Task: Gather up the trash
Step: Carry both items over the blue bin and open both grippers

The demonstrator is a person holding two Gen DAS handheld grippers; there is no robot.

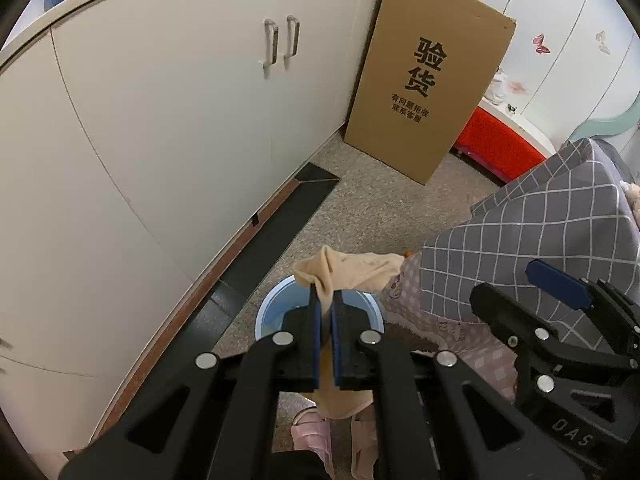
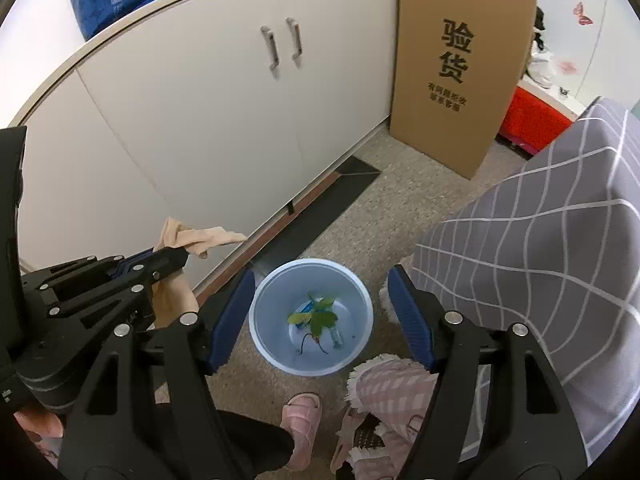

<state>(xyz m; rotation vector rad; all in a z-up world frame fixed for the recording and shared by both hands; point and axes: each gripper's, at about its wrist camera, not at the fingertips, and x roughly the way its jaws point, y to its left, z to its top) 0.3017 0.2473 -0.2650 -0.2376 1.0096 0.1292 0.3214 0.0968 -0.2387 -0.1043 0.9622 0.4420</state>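
Two large characters, 验货, mark the cardboard box (image 2: 460, 68) at one o'clock. Below, a pale blue bin (image 2: 311, 317) holds green leaves (image 2: 316, 316). Left gripper (image 1: 326, 300) pinches a limp beige stocking (image 1: 348, 270); right gripper (image 2: 320, 312) gapes empty above the bin.

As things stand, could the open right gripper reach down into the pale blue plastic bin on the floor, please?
Probably yes. The right gripper hangs open over the pale blue plastic bin, nothing between its jaws. The left gripper, shut on a beige cloth, sits off to one side.
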